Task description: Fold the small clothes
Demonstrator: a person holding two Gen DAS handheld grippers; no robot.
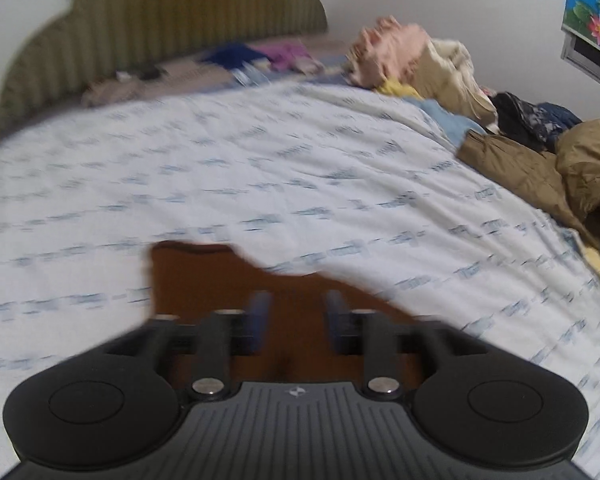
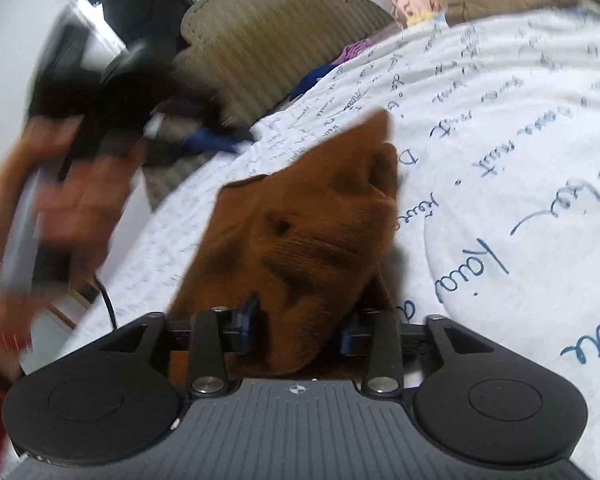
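Observation:
A small brown garment lies on the white bedsheet with blue writing. My left gripper hovers over the garment's near part, its blue fingers apart with only cloth showing beneath the gap, so it is open. In the right wrist view the same brown garment is bunched in a rumpled heap that reaches in between the fingers of my right gripper. Those jaws stand apart and look open around the cloth. A person's hand, blurred, holds the left gripper at the left.
A pile of unfolded clothes and a tan jacket crowd the bed's right side. More clothes lie near the green ribbed headboard. The picture is blurred by motion.

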